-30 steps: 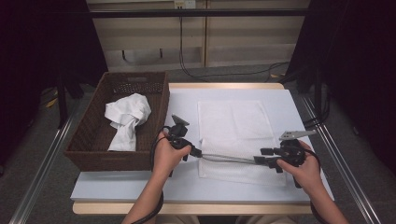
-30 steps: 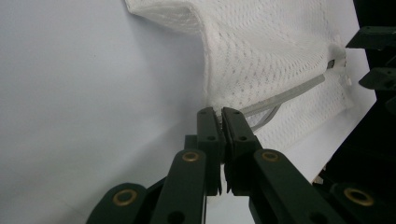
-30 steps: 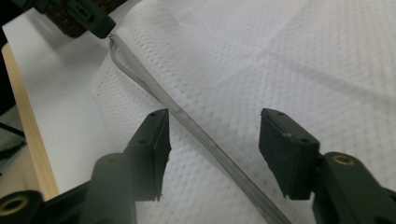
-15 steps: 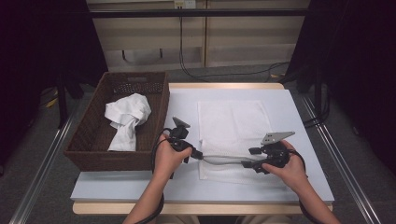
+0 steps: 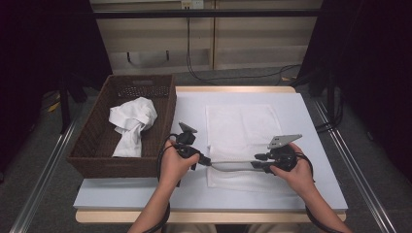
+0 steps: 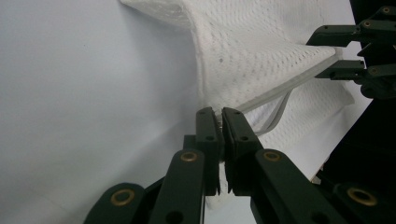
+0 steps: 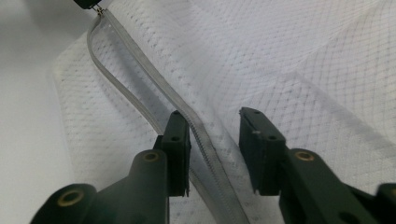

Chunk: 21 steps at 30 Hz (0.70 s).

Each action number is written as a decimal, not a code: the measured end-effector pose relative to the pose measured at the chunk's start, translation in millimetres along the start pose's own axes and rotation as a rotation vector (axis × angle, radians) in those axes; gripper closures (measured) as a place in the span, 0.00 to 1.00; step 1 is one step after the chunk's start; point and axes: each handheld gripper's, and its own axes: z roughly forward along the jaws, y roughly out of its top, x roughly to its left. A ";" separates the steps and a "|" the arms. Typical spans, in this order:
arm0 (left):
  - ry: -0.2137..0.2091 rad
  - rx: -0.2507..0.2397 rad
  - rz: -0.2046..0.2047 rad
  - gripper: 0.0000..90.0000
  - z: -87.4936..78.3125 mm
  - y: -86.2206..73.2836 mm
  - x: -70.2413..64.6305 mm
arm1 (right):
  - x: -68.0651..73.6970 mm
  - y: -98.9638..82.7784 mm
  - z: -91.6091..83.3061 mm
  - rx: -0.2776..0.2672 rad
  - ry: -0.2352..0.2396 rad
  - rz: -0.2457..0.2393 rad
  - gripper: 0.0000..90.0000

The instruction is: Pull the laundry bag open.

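A white mesh laundry bag [image 5: 243, 141] lies flat at the centre of the pale bench [image 5: 316, 121] in the high view, its long side running from the middle of the frame down toward the lower edge. Its zipper edge [image 5: 233, 164] is lifted off the bench and stretched as a thin line across the lower middle of the frame, between the two hands.

The left gripper [image 5: 206, 161], just left of centre in the high view, has its jaws pressed together on the end of that zipper. In the left gripper view the left gripper [image 6: 218, 122] sits at the lower middle of the frame, and a small metal piece, apparently the zipper pull, shows between the closed pads, with the mesh rising toward the upper right.

The right gripper [image 5: 255, 165], right of centre in the high view, meets the other end of the stretched edge. In the right gripper view the right gripper [image 7: 214, 135] shows its jaws standing apart in the lower half of the frame; they have just been closing. The grey zipper tape [image 7: 187, 123] runs from the upper left down between them, against the left pad [image 7: 178, 140], while the right pad is clear of it.

A dark woven basket [image 5: 92, 145] stands at the left of the high view, touching the bench's left edge, with a crumpled white cloth [image 5: 131, 121] inside.
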 end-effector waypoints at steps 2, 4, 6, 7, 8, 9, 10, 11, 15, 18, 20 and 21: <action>-0.013 -0.003 -0.009 0.93 0.5 -0.6 -0.4 | 1.1 0.8 -0.5 0.007 0.006 0.011 0.80; -0.021 -0.009 -0.022 0.90 0.0 -1.2 -0.8 | 0.9 1.5 0.2 0.007 0.017 0.006 0.86; -0.019 -0.008 -0.008 0.90 -1.2 -1.4 -0.5 | 1.2 1.8 0.9 0.008 0.015 0.010 0.89; -0.026 -0.017 -0.012 0.89 -0.8 -1.6 -1.2 | 0.9 2.0 1.5 0.014 0.019 0.006 0.90; -0.035 -0.018 -0.010 0.88 0.2 -1.8 -2.7 | 0.7 2.0 1.8 0.015 0.019 0.006 0.90; -0.033 -0.009 -0.004 0.88 0.7 -1.7 -2.8 | 0.9 2.2 2.1 0.015 0.019 0.013 0.91; -0.033 -0.012 -0.003 0.88 2.0 -2.0 -3.8 | 1.0 2.3 2.2 0.017 0.019 0.014 0.92; -0.041 -0.006 0.004 0.87 4.0 -2.1 -4.8 | 1.1 2.4 2.2 0.019 0.020 0.018 0.92; -0.044 -0.002 0.004 0.83 9.3 -2.1 -8.0 | 1.2 2.6 1.7 0.019 0.027 0.026 0.94; -0.050 -0.006 0.020 0.75 9.0 -1.3 -9.4 | 0.3 2.3 0.7 0.018 0.026 0.028 0.96; -0.060 -0.026 0.028 0.70 6.2 -0.7 -10.9 | 0.0 2.2 0.8 0.021 0.024 0.032 0.97; -0.068 -0.044 0.019 0.69 5.8 -0.7 -12.4 | 0.0 2.2 1.0 0.023 0.023 0.034 0.97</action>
